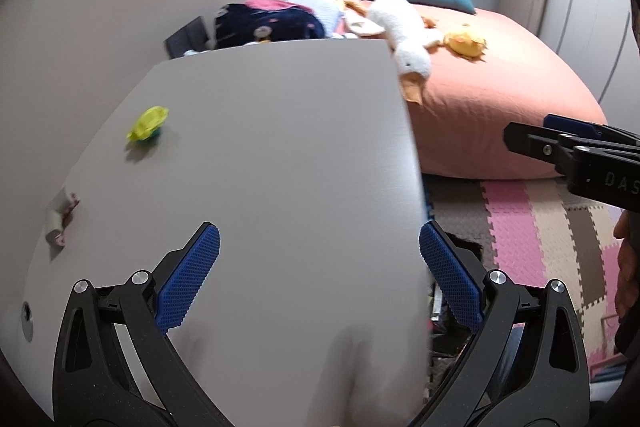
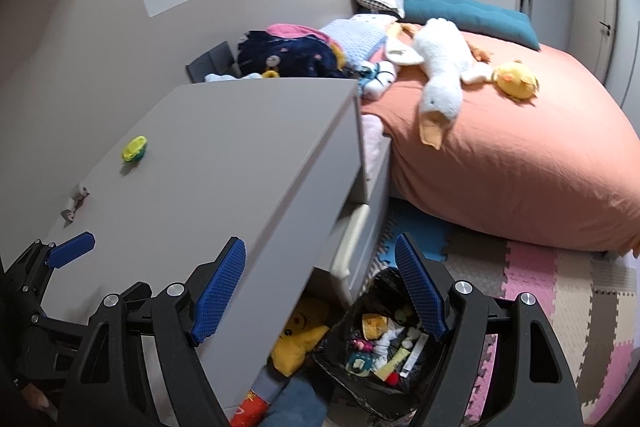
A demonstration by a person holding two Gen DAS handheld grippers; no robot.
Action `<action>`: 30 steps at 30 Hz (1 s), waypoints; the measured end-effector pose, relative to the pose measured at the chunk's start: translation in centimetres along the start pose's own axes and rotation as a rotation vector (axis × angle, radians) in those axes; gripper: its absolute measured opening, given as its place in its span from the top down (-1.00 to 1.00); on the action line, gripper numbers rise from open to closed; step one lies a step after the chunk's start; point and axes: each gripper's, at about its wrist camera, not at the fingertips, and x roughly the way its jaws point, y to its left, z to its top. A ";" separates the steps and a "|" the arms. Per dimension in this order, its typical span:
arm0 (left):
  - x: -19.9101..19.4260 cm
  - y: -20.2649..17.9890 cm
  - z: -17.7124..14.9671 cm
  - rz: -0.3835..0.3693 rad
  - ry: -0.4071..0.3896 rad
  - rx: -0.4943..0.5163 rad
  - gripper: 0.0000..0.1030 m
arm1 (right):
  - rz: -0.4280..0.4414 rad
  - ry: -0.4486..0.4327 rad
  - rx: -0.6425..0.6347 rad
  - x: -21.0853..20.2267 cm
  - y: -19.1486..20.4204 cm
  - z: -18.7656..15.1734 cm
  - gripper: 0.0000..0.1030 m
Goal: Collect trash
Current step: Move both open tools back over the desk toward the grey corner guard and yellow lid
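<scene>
A crumpled yellow-green wrapper (image 1: 147, 125) lies on the grey dresser top (image 1: 260, 155) at the far left; it also shows in the right wrist view (image 2: 134, 149). A small crumpled grey-pink scrap (image 1: 60, 219) lies near the dresser's left edge, also seen in the right wrist view (image 2: 75, 205). My left gripper (image 1: 319, 281) is open and empty above the dresser's near part. My right gripper (image 2: 320, 291) is open and empty above the dresser's front corner and a black trash bag (image 2: 380, 347) holding several pieces of trash on the floor.
A bed with an orange cover (image 2: 520, 155) stands right of the dresser, with a white plush goose (image 2: 440, 67), a yellow plush (image 2: 516, 79) and clothes on it. Foam puzzle mats (image 2: 560, 307) cover the floor. A yellow plush (image 2: 300, 339) lies beside the bag.
</scene>
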 end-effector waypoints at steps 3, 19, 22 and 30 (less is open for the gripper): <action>-0.1 1.8 -0.5 0.022 0.004 -0.026 -0.87 | 0.016 0.001 -0.017 0.5 1.4 0.2 -0.51; -0.8 9.7 -2.4 0.102 0.008 -0.155 -0.87 | 0.086 0.028 -0.119 3.3 9.2 1.2 -0.60; -0.6 11.4 -2.8 0.109 0.013 -0.185 -0.87 | 0.110 0.043 -0.142 4.0 10.8 1.2 -0.61; -0.2 15.4 -3.1 0.142 0.019 -0.239 -0.87 | 0.132 0.053 -0.193 5.7 14.3 1.0 -0.69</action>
